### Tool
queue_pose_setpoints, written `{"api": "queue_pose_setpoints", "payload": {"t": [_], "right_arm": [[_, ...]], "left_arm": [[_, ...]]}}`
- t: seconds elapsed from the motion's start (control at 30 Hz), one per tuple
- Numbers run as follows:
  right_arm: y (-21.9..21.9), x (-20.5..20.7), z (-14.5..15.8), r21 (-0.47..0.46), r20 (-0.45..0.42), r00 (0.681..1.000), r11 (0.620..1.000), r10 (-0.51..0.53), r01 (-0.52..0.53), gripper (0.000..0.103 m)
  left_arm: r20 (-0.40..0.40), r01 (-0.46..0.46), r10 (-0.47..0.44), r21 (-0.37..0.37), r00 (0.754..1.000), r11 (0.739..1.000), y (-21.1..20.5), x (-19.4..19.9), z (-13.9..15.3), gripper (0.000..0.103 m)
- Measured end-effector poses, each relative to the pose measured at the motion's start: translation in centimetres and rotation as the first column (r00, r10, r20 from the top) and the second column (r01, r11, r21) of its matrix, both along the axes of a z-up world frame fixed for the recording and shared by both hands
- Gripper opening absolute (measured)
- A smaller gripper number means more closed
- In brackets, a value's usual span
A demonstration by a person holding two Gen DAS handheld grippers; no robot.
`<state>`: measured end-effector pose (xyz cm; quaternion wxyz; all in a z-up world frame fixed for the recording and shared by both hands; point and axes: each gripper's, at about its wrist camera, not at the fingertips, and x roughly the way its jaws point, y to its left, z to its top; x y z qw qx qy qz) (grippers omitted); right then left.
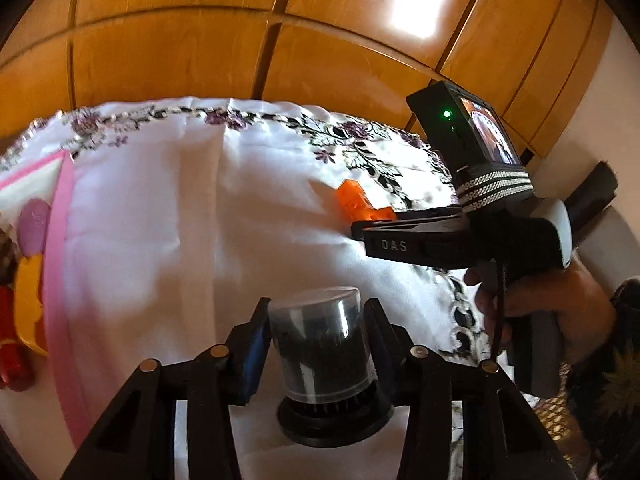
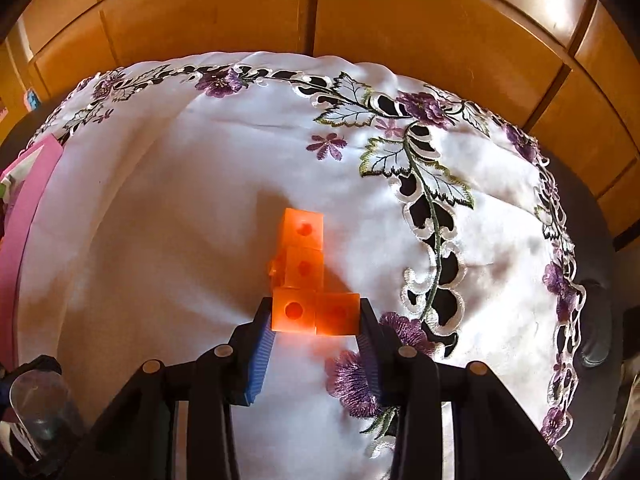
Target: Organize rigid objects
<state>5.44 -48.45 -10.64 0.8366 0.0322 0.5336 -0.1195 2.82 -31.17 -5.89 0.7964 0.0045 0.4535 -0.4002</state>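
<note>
A clear plastic cylinder [image 1: 320,344] with dark contents and a black ribbed base stands between the fingers of my left gripper [image 1: 318,308], whose pads press both its sides. The same cylinder [image 2: 36,412] shows at the bottom left of the right wrist view. An orange piece [image 2: 304,276], made of joined cubes with round holes, lies on the white embroidered cloth [image 2: 180,220]. My right gripper [image 2: 316,306] is shut on its near two cubes. In the left wrist view a hand [image 1: 560,304] holds the right gripper [image 1: 360,230], with the orange piece [image 1: 354,200] at its tips.
A pink-rimmed box [image 1: 60,260] stands at the left with yellow [image 1: 28,300], red and purple toys inside; its edge [image 2: 24,220] also shows in the right wrist view. Wooden cabinet panels [image 2: 320,8] rise behind the table. The cloth's cutwork border [image 2: 432,208] runs along the right.
</note>
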Motion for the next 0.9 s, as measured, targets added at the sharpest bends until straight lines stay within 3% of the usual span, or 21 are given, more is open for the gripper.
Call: {"api": "queue_pose_setpoints", "payload": {"t": [0.13, 0.2, 0.27, 0.53, 0.73, 0.83, 0.9], "right_arm": [[0.0, -0.1, 0.0, 0.013, -0.002, 1.0, 1.0, -0.002, 0.002, 0.039], [0.0, -0.1, 0.0, 0.013, -0.004, 1.0, 1.0, 0.0, 0.0, 0.039], [0.0, -0.1, 0.0, 0.014, -0.005, 1.0, 1.0, 0.002, -0.002, 0.039], [-0.6, 0.1, 0.0, 0.043, -0.013, 1.0, 0.999, -0.011, 0.011, 0.039], [-1.2, 0.2, -0.1, 0.083, -0.015, 0.999, 0.996, -0.032, 0.033, 0.039], [-1.3, 0.3, -0.1, 0.086, -0.016, 0.999, 0.996, -0.035, 0.036, 0.039], [-1.2, 0.3, -0.1, 0.082, -0.017, 0.999, 0.996, -0.034, 0.035, 0.039]], "left_arm": [[-0.101, 0.014, -0.016, -0.017, 0.995, 1.0, 0.1, 0.5, -0.8, 0.048], [-0.112, 0.01, -0.012, -0.021, 0.994, 1.0, 0.2, 0.5, -1.0, 0.065], [-0.119, 0.013, -0.016, -0.025, 0.993, 1.0, 0.2, 0.3, -1.1, 0.071], [-0.059, 0.026, -0.025, 0.023, 0.998, 0.999, 0.2, 0.3, 0.2, 0.078], [-0.036, 0.092, -0.09, 0.051, 0.995, 0.994, -1.0, 0.9, 1.1, 0.081], [-0.009, 0.151, -0.151, 0.129, 0.988, 0.98, -2.5, 0.8, 1.1, 0.08], [-0.061, 0.191, -0.184, 0.169, 0.981, 0.967, -3.5, 1.4, 0.5, 0.075]]}}
